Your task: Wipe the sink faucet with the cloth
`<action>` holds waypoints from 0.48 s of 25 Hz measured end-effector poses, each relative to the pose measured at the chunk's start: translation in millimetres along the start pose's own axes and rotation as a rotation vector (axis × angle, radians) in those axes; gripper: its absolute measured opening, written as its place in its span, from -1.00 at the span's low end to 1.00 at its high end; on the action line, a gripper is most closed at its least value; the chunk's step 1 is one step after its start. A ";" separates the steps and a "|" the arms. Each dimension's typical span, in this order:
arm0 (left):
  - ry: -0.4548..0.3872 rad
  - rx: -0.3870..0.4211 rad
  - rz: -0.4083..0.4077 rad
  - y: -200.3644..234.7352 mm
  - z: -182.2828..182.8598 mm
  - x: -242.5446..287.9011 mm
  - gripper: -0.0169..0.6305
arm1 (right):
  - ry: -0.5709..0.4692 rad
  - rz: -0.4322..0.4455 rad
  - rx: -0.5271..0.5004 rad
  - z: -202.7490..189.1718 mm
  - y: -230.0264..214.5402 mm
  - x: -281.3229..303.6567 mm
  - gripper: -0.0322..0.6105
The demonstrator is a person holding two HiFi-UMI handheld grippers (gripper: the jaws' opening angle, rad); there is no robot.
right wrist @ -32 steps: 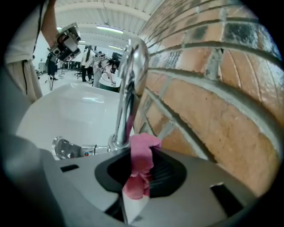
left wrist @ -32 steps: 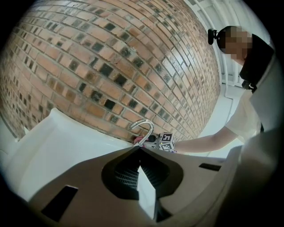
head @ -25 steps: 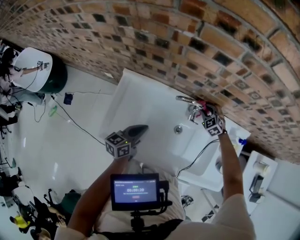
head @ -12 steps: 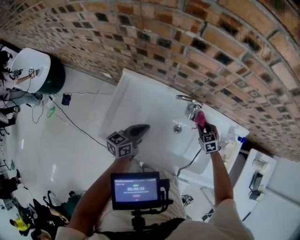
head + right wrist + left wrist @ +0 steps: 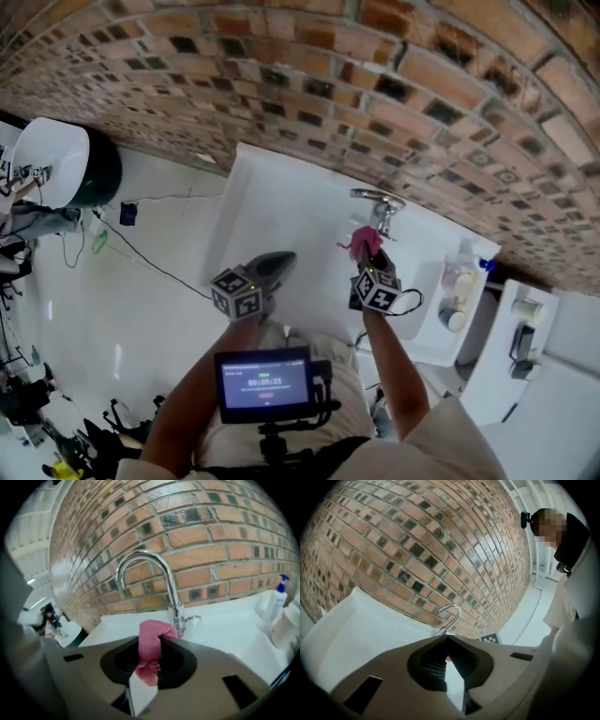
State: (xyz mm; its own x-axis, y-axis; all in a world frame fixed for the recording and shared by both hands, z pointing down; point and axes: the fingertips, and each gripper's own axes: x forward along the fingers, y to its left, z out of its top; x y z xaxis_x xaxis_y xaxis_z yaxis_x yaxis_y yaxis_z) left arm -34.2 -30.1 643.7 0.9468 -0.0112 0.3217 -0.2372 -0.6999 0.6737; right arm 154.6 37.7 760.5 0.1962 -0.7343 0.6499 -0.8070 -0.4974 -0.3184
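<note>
A chrome gooseneck faucet [image 5: 378, 202] stands at the back rim of the white sink [image 5: 272, 202], against the brick wall. My right gripper [image 5: 365, 253] hangs over the basin just in front of the faucet, shut on a bunched pink cloth [image 5: 363, 241]. The right gripper view has the cloth [image 5: 151, 644] pinched between the jaws, with the faucet [image 5: 157, 576] close behind and apart from it. My left gripper [image 5: 279, 261] hovers over the sink's near left part, shut with nothing in it. In the left gripper view its tips [image 5: 445, 637] meet below the distant faucet [image 5: 451, 615].
Soap bottles [image 5: 459, 291] and a blue-capped bottle [image 5: 481, 255] stand on the sink's right ledge, also seen as bottles [image 5: 281, 609] in the right gripper view. A brick wall [image 5: 309, 84] runs behind. Cables [image 5: 141, 239] lie on the white floor at left.
My right gripper has come away from the faucet, moving left and nearer over the basin with the pink cloth, and has rolled. The left gripper has stayed in place.
</note>
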 end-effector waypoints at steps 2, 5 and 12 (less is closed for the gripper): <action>0.013 -0.002 -0.003 4.3 0.6 -4.4 -0.93 | -0.045 -0.100 0.105 15.2 3.9 18.2 -0.61; 0.038 -0.005 0.004 14.0 1.8 -12.4 -0.93 | -0.078 -0.236 0.173 32.7 6.8 45.8 -0.60; 0.093 0.003 -0.021 39.7 20.6 -18.8 -0.93 | -0.114 -0.540 0.277 54.1 -23.2 79.5 -0.60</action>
State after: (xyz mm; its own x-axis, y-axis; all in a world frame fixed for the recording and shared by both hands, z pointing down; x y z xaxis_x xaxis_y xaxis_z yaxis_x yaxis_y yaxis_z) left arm -56.9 -72.4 650.7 0.9272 0.0696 0.3679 -0.2167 -0.7016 0.6789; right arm 219.1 -34.2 782.2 0.6073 -0.3823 0.6965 -0.4054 -0.9030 -0.1422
